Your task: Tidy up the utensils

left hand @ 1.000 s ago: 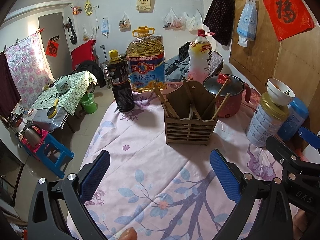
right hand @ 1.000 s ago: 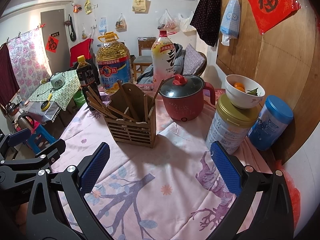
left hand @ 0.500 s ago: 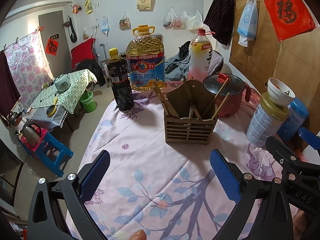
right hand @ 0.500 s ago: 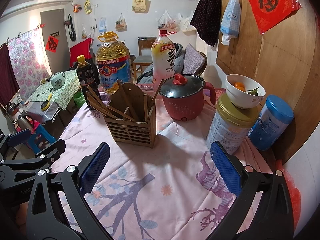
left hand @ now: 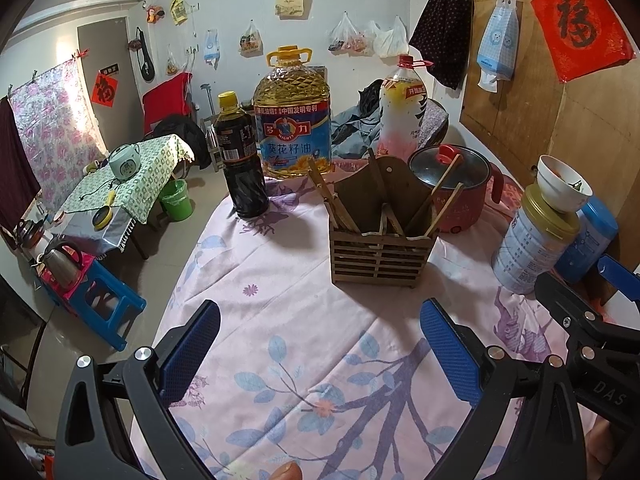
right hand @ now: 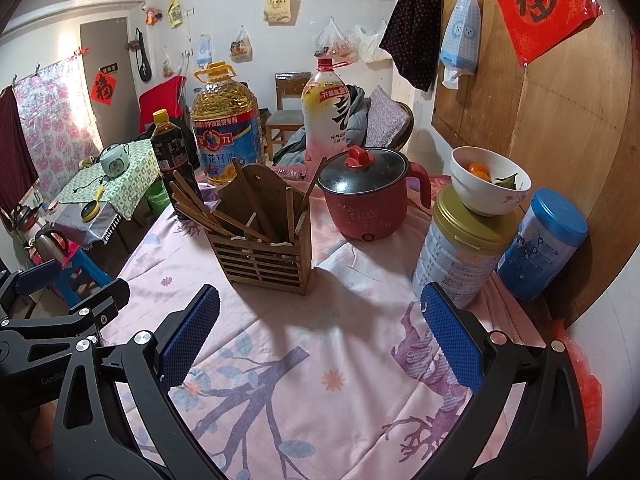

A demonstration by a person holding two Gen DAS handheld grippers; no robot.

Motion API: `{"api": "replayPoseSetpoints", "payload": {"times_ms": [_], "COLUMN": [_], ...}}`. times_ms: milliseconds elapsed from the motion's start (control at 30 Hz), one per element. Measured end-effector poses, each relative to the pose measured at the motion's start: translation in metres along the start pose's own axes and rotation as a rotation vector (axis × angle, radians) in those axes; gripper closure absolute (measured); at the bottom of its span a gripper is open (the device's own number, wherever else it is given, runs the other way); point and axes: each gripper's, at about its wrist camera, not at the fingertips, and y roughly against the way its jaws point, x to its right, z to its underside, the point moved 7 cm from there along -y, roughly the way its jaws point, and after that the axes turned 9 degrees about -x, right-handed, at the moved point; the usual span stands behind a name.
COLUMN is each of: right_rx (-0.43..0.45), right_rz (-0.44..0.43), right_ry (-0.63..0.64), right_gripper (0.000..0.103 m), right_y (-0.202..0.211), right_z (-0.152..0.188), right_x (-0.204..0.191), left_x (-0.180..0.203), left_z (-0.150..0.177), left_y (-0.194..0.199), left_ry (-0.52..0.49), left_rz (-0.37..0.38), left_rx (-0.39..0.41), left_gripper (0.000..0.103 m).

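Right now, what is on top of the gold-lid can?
A white bowl sits on the can, holding orange pieces and something green. The bowl covers most of the lid.

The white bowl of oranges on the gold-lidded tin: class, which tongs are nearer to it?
Right. The right tongs sit just below the tin under the bowl; the left tongs are farther off, with the bowl away to their right.

Right gripper point(right hand: 320, 344) spread wide, empty, chopsticks point(right hand: 208, 208) in wooden holder point(right hand: 262, 256), perhaps all upright-leaning
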Motion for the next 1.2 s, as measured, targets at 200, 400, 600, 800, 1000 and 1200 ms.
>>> {"api": "replayPoseSetpoints", "payload": {"times_ms": [200, 400, 600, 800, 1000, 1200], "right_rx": [0.0, 0.0, -0.001, -0.001, -0.001, -0.002], "right_rz": [0.001, 0.001, 0.0, 0.002, 0.002, 0.001], "right_ry": [0.0, 0.0, -0.002, -0.001, 0.0, -0.001], "right_gripper": [0.006, 0.006, 0.006, 0.006, 0.006, 0.006], "right_y": [0.0, -0.001, -0.0011, -0.0015, -0.0026, -0.0027], "right_z": [-0.0004, -0.0006, -0.0005, -0.0006, -0.0003, -0.0004], "right_x": [-0.0002, 0.0001, 0.0002, 0.0005, 0.0007, 0.0007], "left_x": [0.0002, 0.0003, 0.0004, 0.0004, 0.0007, 0.0017], "left_z": [-0.0011, -0.001, -0.0014, -0.0011, -0.0025, -0.0003], "left_y": [-0.0008, -0.0019, -0.0019, -0.0014, -0.0023, -0.0055], "left_ry": [0.0, -0.001, 0.0, -0.001, 0.001, 0.007], "left_rz": [0.0, 0.0, -0.002, 0.0, 0.0, 0.014], "left_rx": [0.001, -0.001, -0.001, -0.002, -0.003, -0.015], "left_gripper": [0.005, 0.005, 0.005, 0.005, 0.005, 0.005]}}
